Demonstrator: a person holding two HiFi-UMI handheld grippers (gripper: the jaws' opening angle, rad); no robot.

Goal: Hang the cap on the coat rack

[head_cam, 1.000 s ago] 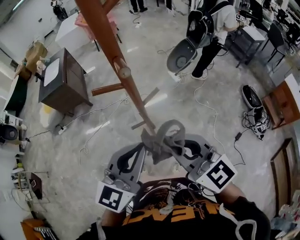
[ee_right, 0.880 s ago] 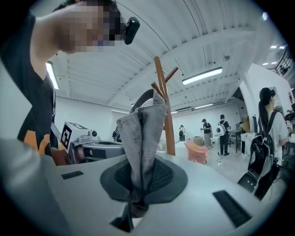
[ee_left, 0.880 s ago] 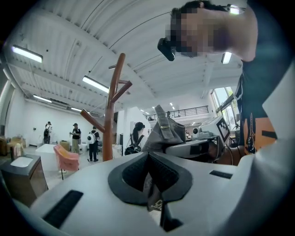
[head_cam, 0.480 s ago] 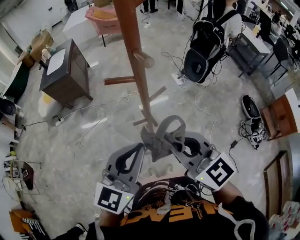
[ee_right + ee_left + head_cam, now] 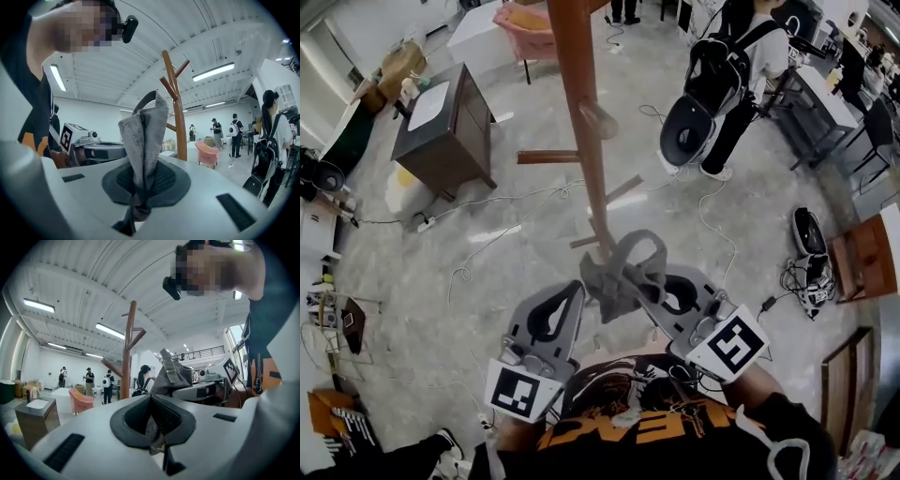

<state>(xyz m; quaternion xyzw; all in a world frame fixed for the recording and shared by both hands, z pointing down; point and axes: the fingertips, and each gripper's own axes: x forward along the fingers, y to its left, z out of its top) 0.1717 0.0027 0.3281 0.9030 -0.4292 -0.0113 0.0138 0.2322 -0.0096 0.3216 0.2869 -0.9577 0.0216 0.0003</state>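
Observation:
The brown wooden coat rack (image 5: pixel 581 112) rises just ahead of me, with a short peg (image 5: pixel 598 120) on its right side and its feet on the floor. A grey cap (image 5: pixel 623 272) hangs bunched between both grippers, close in front of the pole's lower part. My right gripper (image 5: pixel 645 281) is shut on a fold of the cap (image 5: pixel 143 140), which stands up from its jaws. My left gripper (image 5: pixel 579 289) is shut, with an edge of the cap pinched in its jaws. In the left gripper view the cap (image 5: pixel 171 373) shows beside the rack (image 5: pixel 127 357).
A dark wooden cabinet (image 5: pixel 445 127) stands to the left of the rack and a pink chair (image 5: pixel 530 23) behind it. A person with a backpack (image 5: pixel 722 66) stands at the upper right. Cables (image 5: pixel 487 206) trail over the floor. A black bag (image 5: pixel 811 234) and wooden furniture (image 5: pixel 862 258) are at the right.
Both grippers keep their hold on the cap and stay almost in place. The head view has swung, so the pole now looks more upright. The person with the backpack has shifted.

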